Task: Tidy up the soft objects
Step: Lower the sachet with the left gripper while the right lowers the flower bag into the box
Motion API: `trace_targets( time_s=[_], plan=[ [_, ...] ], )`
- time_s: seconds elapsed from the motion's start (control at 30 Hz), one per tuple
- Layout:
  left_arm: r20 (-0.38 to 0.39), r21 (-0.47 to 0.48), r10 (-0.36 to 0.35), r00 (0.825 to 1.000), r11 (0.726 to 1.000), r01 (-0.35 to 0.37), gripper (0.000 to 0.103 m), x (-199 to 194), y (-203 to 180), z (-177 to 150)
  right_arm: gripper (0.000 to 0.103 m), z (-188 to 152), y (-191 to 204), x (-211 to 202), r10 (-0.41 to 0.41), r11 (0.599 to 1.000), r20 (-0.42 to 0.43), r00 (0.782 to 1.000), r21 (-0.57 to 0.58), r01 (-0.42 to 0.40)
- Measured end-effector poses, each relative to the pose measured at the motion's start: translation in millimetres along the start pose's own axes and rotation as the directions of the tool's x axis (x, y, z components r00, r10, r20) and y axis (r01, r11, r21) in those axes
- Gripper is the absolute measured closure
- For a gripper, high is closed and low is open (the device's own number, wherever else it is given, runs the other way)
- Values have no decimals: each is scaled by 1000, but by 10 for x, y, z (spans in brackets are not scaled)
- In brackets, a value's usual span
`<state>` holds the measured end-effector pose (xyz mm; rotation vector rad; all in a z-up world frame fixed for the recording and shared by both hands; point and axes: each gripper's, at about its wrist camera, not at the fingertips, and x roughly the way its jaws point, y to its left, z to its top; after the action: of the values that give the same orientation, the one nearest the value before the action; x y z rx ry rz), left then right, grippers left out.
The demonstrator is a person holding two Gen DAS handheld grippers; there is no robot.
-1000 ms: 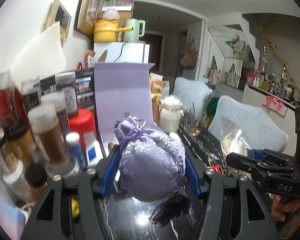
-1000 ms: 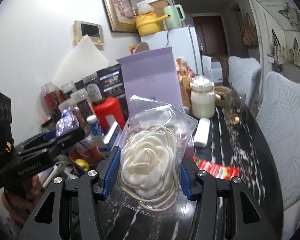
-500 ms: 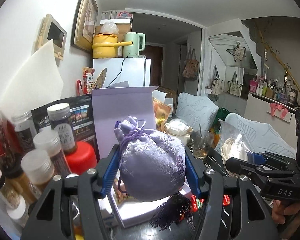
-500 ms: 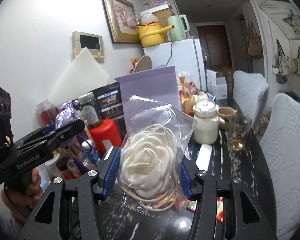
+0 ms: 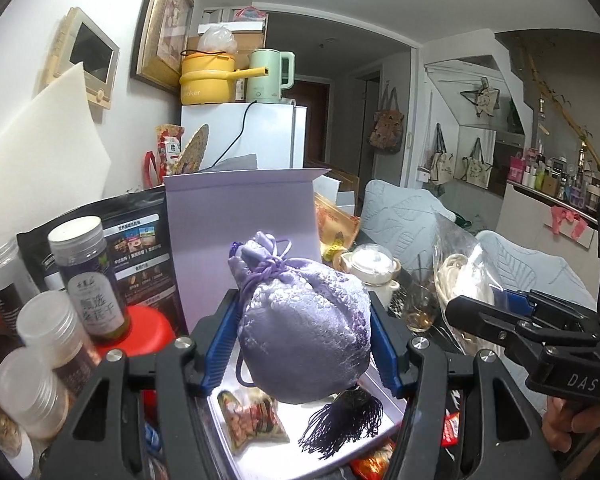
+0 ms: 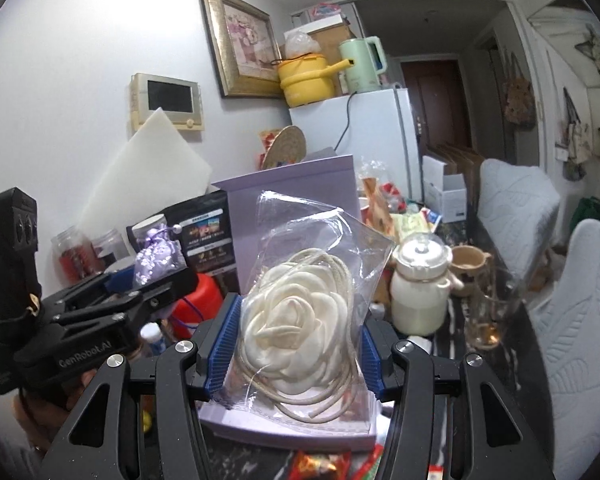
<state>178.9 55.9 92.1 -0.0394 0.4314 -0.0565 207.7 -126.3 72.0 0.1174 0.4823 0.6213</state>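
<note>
My left gripper (image 5: pixel 300 340) is shut on a lilac lace drawstring pouch (image 5: pixel 304 328) with a dark purple tassel, held above an open lilac gift box (image 5: pixel 340 436) whose lid (image 5: pixel 240 220) stands upright behind. A small patterned sachet (image 5: pixel 252 420) lies in the box. My right gripper (image 6: pixel 296 340) is shut on a clear plastic bag with a cream fabric rose and cord (image 6: pixel 296 320), held above the same box (image 6: pixel 284 428). Each gripper shows in the other's view: the right one (image 5: pixel 512 320), the left one (image 6: pixel 120 300).
Jars and bottles (image 5: pixel 84 276), a red canister (image 5: pixel 140 328) and a black snack pouch (image 5: pixel 136 240) crowd the left. A white lidded pot (image 6: pixel 420 288), a glass (image 6: pixel 488 320) and chairs (image 6: pixel 580 320) stand to the right. Candy wrappers (image 6: pixel 320 464) lie on the dark marble table.
Both grippers have risen with their loads and moved toward the box. The pouch, which was low over the table, now hangs above the open box.
</note>
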Motion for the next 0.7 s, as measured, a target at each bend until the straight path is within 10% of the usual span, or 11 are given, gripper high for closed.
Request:
trace_targets(
  time_s=[0.7],
  plan=[
    [-151, 2, 96, 984, 995, -97, 43, 956, 299, -210, 50, 53, -234, 1106, 5, 1000, -138, 990, -4, -6]
  ],
)
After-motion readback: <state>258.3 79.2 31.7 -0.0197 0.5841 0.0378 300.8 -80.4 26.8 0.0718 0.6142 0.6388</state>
